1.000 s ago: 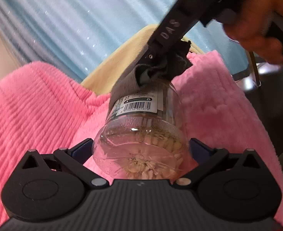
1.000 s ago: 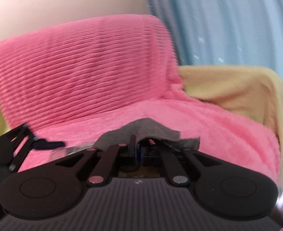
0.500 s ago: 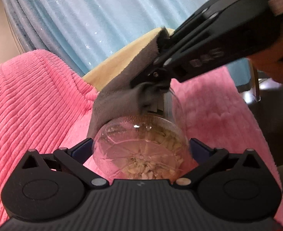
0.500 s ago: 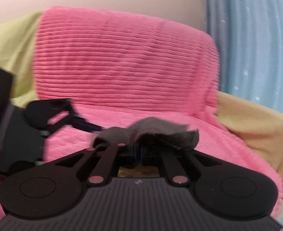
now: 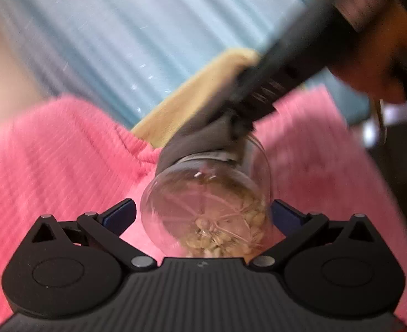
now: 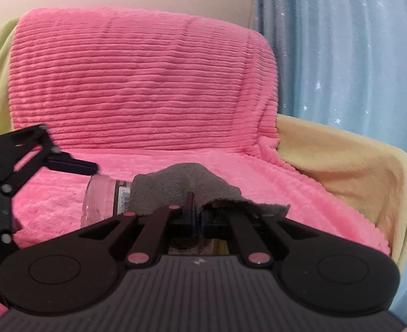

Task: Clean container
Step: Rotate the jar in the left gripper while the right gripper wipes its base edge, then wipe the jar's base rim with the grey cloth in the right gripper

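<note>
A clear plastic jar [image 5: 206, 207] with pale nuts inside and a barcode label lies on its side, its base toward the left wrist camera. My left gripper [image 5: 203, 213] is shut on the jar, one finger on each side. A grey cloth [image 5: 200, 141] drapes over the jar's upper side, and my right gripper [image 5: 247, 105] comes in from the upper right, shut on it. In the right wrist view the right gripper [image 6: 200, 215] pinches the grey cloth [image 6: 184, 185] against the jar [image 6: 101, 202]; the left gripper [image 6: 73, 166] shows at the left.
A pink ribbed blanket [image 6: 142, 83] covers an armchair below and behind the jar. A yellow armrest [image 6: 342, 160] lies to the right, with a light blue starred curtain [image 6: 350, 41] behind. A person's hand [image 5: 369, 63] holds the right gripper.
The right gripper has dragged the grey cloth over the jar's side, first down over the label, then back up toward the far end. The left gripper keeps holding the jar and has tilted slightly.
</note>
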Available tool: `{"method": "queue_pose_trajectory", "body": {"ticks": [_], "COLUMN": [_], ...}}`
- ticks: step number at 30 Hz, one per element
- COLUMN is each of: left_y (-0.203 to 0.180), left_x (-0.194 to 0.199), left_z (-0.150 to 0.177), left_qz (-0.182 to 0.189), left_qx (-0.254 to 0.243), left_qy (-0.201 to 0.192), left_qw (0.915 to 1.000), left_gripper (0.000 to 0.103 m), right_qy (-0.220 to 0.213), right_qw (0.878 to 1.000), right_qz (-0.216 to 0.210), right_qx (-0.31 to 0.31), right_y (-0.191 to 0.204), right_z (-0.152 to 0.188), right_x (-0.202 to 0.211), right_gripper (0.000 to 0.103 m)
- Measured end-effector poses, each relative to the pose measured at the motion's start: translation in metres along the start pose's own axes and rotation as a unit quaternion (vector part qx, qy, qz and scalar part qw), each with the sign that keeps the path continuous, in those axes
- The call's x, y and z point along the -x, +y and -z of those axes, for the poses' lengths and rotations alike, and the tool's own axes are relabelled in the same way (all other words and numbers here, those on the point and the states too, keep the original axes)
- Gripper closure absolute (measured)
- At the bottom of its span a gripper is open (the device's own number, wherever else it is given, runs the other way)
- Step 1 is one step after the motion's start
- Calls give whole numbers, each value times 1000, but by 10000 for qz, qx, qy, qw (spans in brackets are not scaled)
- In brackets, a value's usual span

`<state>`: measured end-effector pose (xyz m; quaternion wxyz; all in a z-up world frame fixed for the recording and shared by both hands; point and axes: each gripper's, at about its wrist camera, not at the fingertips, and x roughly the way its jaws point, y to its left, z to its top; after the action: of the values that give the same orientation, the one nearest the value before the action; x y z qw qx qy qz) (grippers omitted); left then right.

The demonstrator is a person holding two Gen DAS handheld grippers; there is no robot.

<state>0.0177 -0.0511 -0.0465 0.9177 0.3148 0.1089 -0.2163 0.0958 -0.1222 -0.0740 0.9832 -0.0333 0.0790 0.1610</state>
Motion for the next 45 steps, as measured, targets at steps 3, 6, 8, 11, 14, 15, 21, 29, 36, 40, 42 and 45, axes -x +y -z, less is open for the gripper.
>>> {"method": "queue_pose_trajectory", "body": {"ticks": [3, 6, 8, 11, 14, 15, 21, 29, 36, 40, 42, 45], "left_y": [27, 48, 61, 75, 77, 77, 75, 37, 39, 62, 74, 90], "left_x": [-1, -7, -11, -20, -22, -22, -24, -15, -20, -27, -35, -47], "left_z": [8, 18, 24, 30, 32, 33, 36, 20, 19, 27, 30, 34], "left_qz": [391, 965, 1277, 1515, 1531, 1523, 1543, 902, 975, 1480, 1738, 2044], "left_qx": [960, 1764, 2236, 2609, 2622, 2600, 2541, 1048, 1158, 1963, 2252, 2554], "left_qy": [92, 101, 49, 32, 45, 48, 133, -17, 77, 109, 154, 240], "left_qw": [9946, 9795, 9663, 9534, 9528, 9535, 9547, 9904, 9884, 9692, 9586, 9447], "left_gripper": [0, 0, 0, 0, 0, 0, 0, 0, 0, 0, 0, 0], "right_qy": [6, 10, 13, 22, 19, 18, -160, -53, 31, 26, 25, 25], "right_qw": [9999, 9999, 9998, 9997, 9998, 9999, 9994, 9999, 9999, 9998, 9998, 9997], "right_qz": [-8, -43, -43, -58, -65, -54, -196, -87, -27, -17, -1, -13], "right_qx": [-142, -143, -185, -245, -176, -140, -235, 45, -149, -190, -197, -225], "right_y": [-4, -4, -6, -8, -5, -4, -7, -1, -13, -17, -16, -17], "right_z": [0, 1, 1, 2, 3, 3, 2, 0, 3, 3, 3, 4], "right_x": [0, 1, 1, 1, 1, 2, 12, 9, 7, 6, 6, 4], "right_gripper": [101, 101, 101, 101, 101, 101, 101, 101, 101, 101, 101, 101]}}
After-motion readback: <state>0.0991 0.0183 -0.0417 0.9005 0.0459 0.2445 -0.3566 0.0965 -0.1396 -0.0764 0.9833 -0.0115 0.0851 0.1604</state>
